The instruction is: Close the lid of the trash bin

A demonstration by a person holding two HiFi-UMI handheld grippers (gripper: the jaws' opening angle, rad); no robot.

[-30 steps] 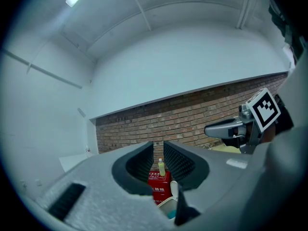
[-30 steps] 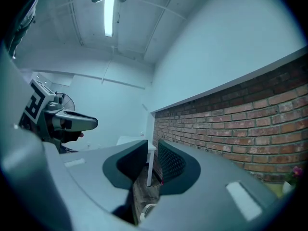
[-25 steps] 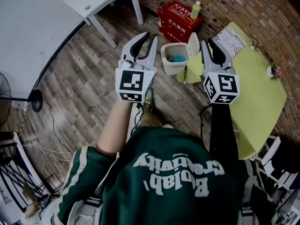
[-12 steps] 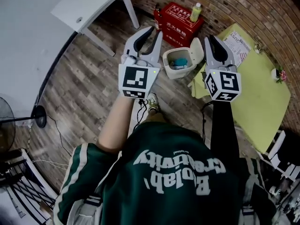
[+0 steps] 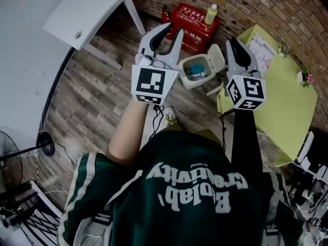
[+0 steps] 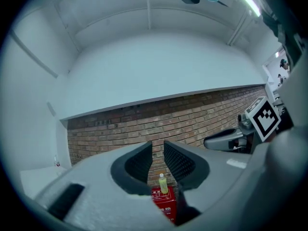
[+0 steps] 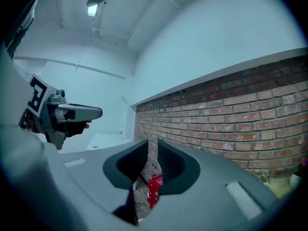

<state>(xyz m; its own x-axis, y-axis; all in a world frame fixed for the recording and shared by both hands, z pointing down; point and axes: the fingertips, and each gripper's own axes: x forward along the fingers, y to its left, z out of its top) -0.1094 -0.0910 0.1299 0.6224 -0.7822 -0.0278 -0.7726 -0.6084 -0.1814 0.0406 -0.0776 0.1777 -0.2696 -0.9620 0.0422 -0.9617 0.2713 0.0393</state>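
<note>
**Both grippers carried forward at the bin**

The left gripper [image 5: 173, 31] and right gripper [image 5: 233, 43] now reach further past the small cream plastic trash bin [image 5: 197, 72]. Both pairs of jaws have just been opening slightly, with nothing between them.

Floor [image 5: 92, 96]: wood-grain planks, matt. Wall [image 5: 287, 9]: rough brick, matt, coarse mortar lines. Trash bin [image 5: 192, 81] and lid [image 5: 217, 57]: smooth cream plastic, faint sheen. Green table [image 5: 287, 106]: smooth matt top — white table [image 5: 92, 12] likewise, slightly glossier. Left gripper [image 5: 174, 28] shell: smooth grey plastic — its pads [image 6: 179, 161] dark, finely ribbed, matt.
</note>
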